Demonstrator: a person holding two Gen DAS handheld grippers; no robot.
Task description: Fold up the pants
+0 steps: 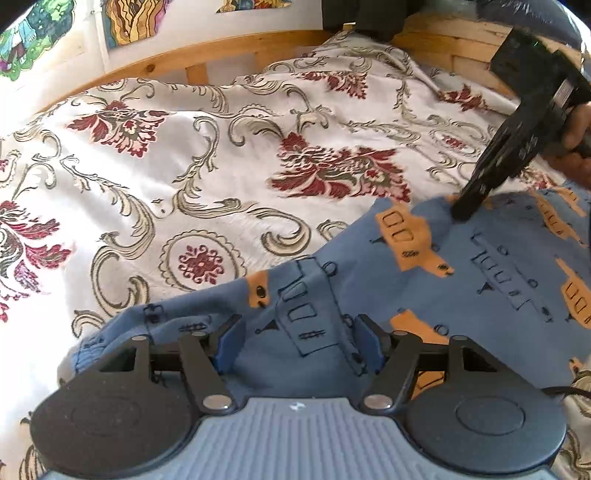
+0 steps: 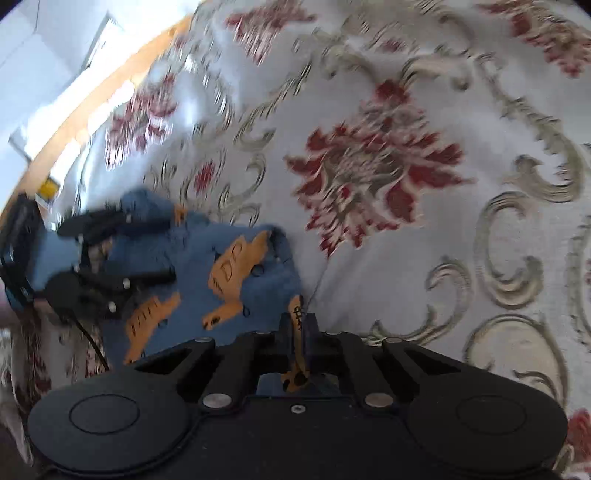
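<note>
Blue pants (image 1: 480,266) printed with orange vehicles lie bunched on the bed, low and right in the left wrist view. My left gripper (image 1: 297,328) is open, its blue-padded fingers spread wide with the pants' cloth lying between and under them. My right gripper (image 1: 466,211) comes down from the upper right and pinches the pants' far edge. In the blurred right wrist view my right gripper (image 2: 298,325) is shut on a fold of the pants (image 2: 192,258), blue and orange cloth showing between its fingers. The left gripper (image 2: 164,248) sits open over the cloth at left.
A white bedspread (image 1: 221,155) with red flowers and grey scrolls covers the bed. The wooden bed frame (image 1: 229,51) runs along the back, with colourful pictures (image 1: 129,18) on the wall behind. A person's hand (image 1: 576,147) holds the right gripper. A black cable (image 2: 92,343) trails from the left gripper.
</note>
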